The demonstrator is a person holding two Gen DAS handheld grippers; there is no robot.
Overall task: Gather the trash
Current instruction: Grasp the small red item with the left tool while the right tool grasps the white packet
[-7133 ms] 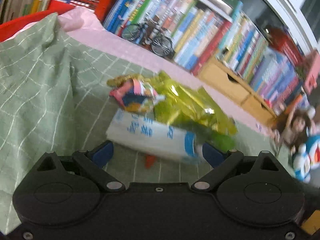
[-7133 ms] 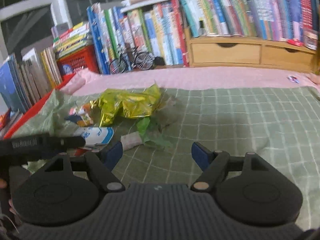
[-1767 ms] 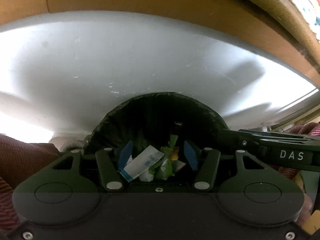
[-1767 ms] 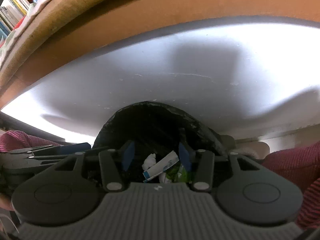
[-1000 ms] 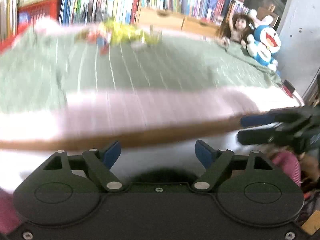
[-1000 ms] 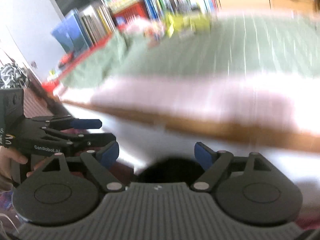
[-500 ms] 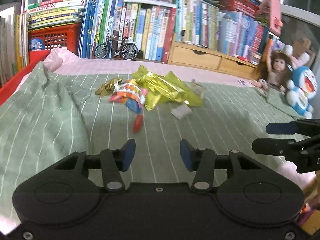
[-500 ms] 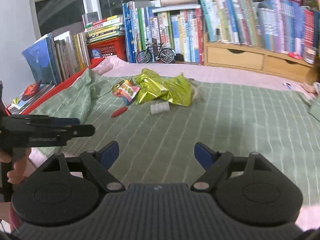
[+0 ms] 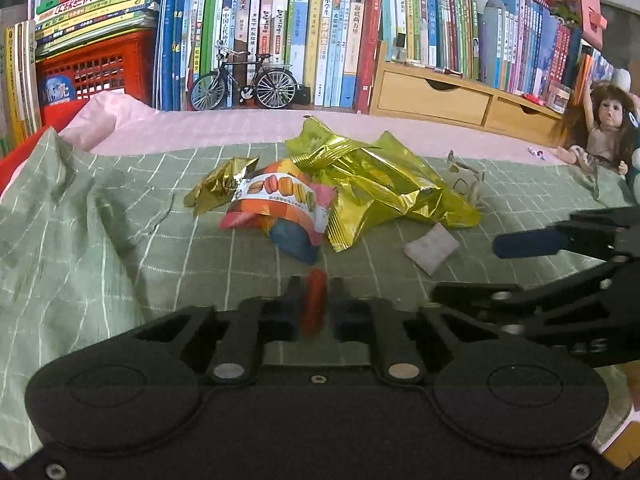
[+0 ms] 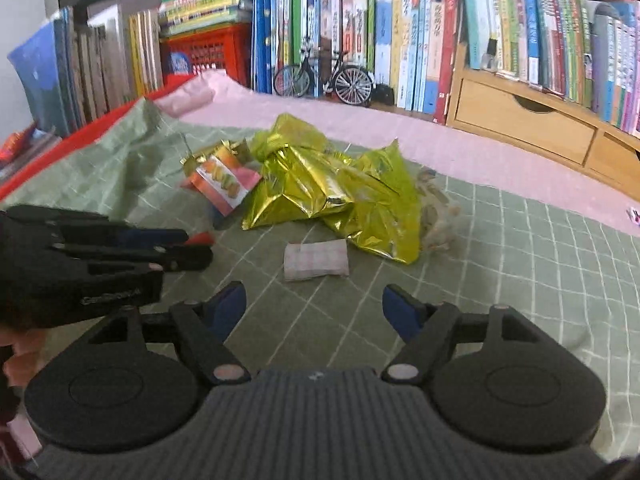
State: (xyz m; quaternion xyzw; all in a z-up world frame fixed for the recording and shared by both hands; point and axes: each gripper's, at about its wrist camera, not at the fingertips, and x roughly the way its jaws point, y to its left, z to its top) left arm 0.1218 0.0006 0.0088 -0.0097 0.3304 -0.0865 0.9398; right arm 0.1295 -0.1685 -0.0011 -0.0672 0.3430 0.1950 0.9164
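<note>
Trash lies on a green checked blanket (image 9: 120, 248): gold foil bags (image 9: 380, 184) (image 10: 336, 196), a macaron-print wrapper (image 9: 280, 200) (image 10: 222, 184), a small white-pink packet (image 9: 432, 248) (image 10: 316, 266) and a small red wrapper (image 9: 314, 304) (image 10: 200, 238). My left gripper (image 9: 315, 300) (image 10: 192, 246) is shut on the red wrapper, low on the blanket. My right gripper (image 10: 314, 308) (image 9: 480, 268) stands open just short of the white-pink packet, with nothing between its fingers.
Rows of books (image 9: 320, 40), a red crate (image 9: 92, 68), a model bicycle (image 9: 244, 84) and wooden drawers (image 9: 436, 98) line the back. A doll (image 9: 596, 136) sits at far right. A crumpled clear wrapper (image 9: 466, 184) lies beside the foil bags. Pink sheet (image 9: 240, 128) lies behind.
Both grippers have come up from the black bin to the blanket. In the last half second my left gripper moved forward and shut on the red wrapper; the right moved closer to the packet.
</note>
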